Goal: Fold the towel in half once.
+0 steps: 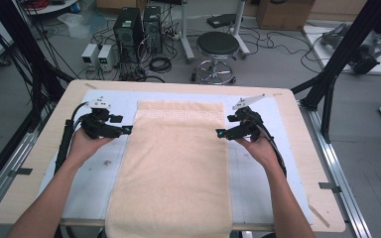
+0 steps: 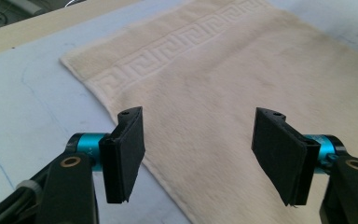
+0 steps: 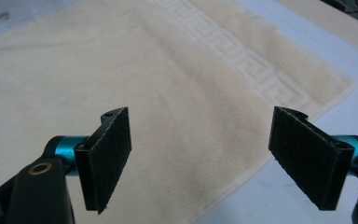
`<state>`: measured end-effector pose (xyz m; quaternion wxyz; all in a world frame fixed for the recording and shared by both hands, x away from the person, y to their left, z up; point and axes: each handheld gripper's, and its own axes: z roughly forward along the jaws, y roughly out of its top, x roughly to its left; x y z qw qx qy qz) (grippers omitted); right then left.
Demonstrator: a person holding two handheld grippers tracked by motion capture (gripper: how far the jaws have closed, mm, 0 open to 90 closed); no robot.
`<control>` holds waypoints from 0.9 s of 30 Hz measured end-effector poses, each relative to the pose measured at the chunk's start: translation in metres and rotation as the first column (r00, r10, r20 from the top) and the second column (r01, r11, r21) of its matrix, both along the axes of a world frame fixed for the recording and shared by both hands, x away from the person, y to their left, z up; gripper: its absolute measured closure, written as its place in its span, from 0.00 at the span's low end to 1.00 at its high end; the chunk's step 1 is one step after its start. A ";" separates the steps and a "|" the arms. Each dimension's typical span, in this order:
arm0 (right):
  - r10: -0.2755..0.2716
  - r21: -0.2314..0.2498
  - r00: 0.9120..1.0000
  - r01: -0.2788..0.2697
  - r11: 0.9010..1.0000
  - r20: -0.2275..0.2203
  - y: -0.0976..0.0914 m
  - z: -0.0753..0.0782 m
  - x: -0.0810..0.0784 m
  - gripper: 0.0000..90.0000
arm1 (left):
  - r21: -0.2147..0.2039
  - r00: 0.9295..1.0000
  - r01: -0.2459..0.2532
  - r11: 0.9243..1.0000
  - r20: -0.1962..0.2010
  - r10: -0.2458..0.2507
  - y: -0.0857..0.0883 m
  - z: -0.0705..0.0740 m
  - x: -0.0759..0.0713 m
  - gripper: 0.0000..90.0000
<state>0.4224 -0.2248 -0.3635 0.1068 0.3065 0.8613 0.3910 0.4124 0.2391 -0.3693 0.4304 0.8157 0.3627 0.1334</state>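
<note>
Overhead, beige towel (image 1: 171, 168) lies flat along the table (image 1: 297, 114), near end hanging off, left tongs (image 1: 127, 129) and right tongs (image 1: 220, 133) flanking its long edges near the far end, probably lining up for a fold. Left gripper view: tongs (image 2: 212, 158) released, empty, over the towel edge (image 2: 223, 93). Right gripper view: tongs (image 3: 214, 158) likewise spread, nothing gripped, towel (image 3: 121, 74) below.

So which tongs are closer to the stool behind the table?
Right. The right tongs sit at the towel's right edge, roughly below the stool; the left tongs sit further left.
</note>
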 end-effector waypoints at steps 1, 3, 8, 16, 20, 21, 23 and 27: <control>-0.006 -0.008 1.000 0.006 1.000 0.000 0.000 0.001 0.006 0.24 | 0.009 1.000 -0.003 1.000 -0.001 0.003 -0.002 -0.001 0.006 0.39; -0.020 -0.007 1.000 0.020 1.000 0.006 0.001 -0.001 0.015 0.27 | 0.009 1.000 -0.010 1.000 -0.003 0.010 -0.004 -0.004 0.017 0.40; -0.057 -0.051 0.998 0.057 0.997 -0.008 0.005 -0.021 0.034 0.35 | 0.036 1.000 -0.030 0.999 -0.007 0.030 -0.012 -0.021 0.039 0.45; -0.104 -0.140 0.993 0.094 0.986 -0.064 0.014 -0.053 0.050 0.46 | 0.050 0.994 -0.078 0.996 -0.069 0.082 -0.016 -0.056 0.057 0.49; -0.124 -0.118 0.988 0.113 0.987 -0.089 0.014 -0.060 0.055 0.54 | 0.075 0.992 -0.069 0.995 -0.096 0.076 -0.022 -0.069 0.061 0.54; -0.117 -0.123 0.989 0.105 0.987 -0.094 0.016 -0.062 0.056 0.57 | 0.090 0.993 -0.078 0.993 -0.080 0.085 -0.023 -0.069 0.059 0.54; -0.108 -0.149 0.990 0.094 0.984 -0.090 0.020 -0.065 0.056 0.63 | 0.121 0.993 -0.091 0.988 -0.065 0.100 -0.025 -0.067 0.059 0.64; -0.077 -0.134 0.989 0.060 0.989 -0.127 0.022 -0.062 0.056 0.91 | 0.083 0.991 -0.073 0.994 -0.102 0.081 -0.028 -0.067 0.057 0.92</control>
